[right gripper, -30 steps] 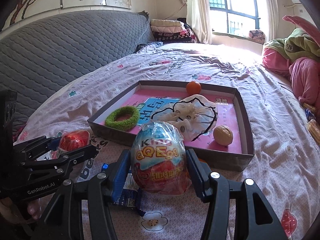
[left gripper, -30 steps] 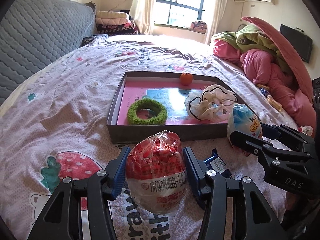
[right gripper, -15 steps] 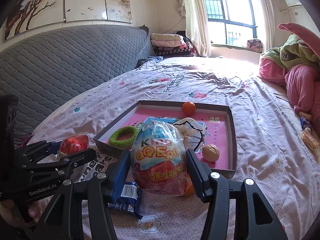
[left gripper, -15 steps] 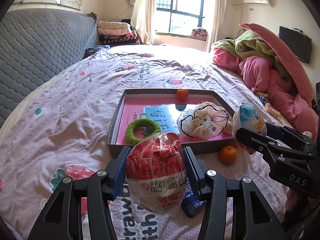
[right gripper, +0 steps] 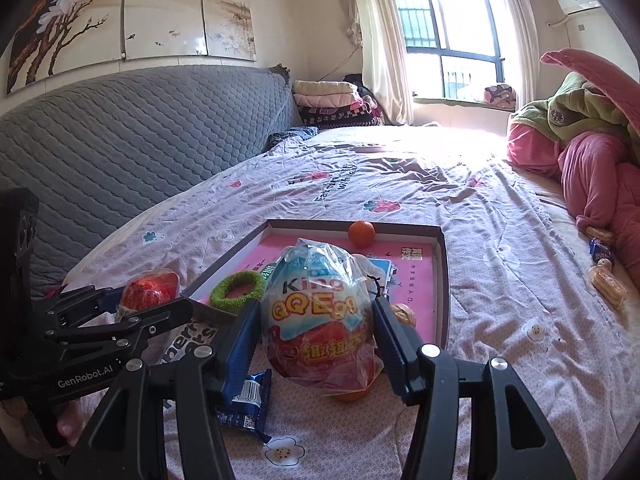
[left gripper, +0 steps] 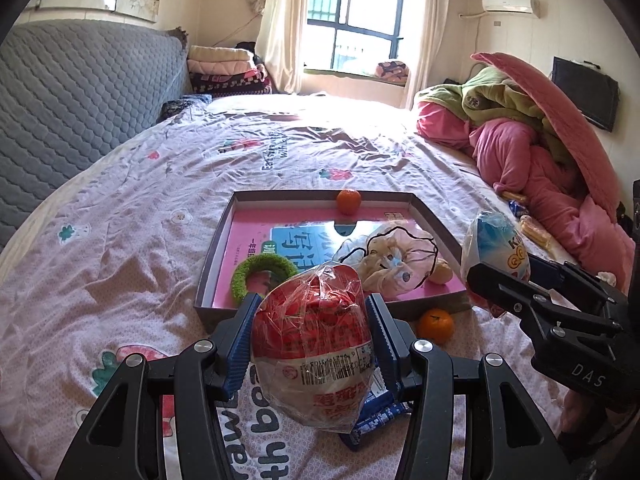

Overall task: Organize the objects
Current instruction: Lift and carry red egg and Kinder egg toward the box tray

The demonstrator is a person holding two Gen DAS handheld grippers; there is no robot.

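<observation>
Bright daylight from the window blows out the far bed; fisheye edges bend.

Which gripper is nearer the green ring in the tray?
Left. The left gripper, shut on the red egg, sits just in front of the green ring. The right gripper, holding the blue egg, is further toward the tray's right side.

Red egg hides the near wall of the tray, part of the green ring inside it, and most of the blue packet in front of it. Right wrist: blue egg covers the white scrunchie in the tray and all but a sliver of the orange just outside it. Packet print too small to read.
</observation>
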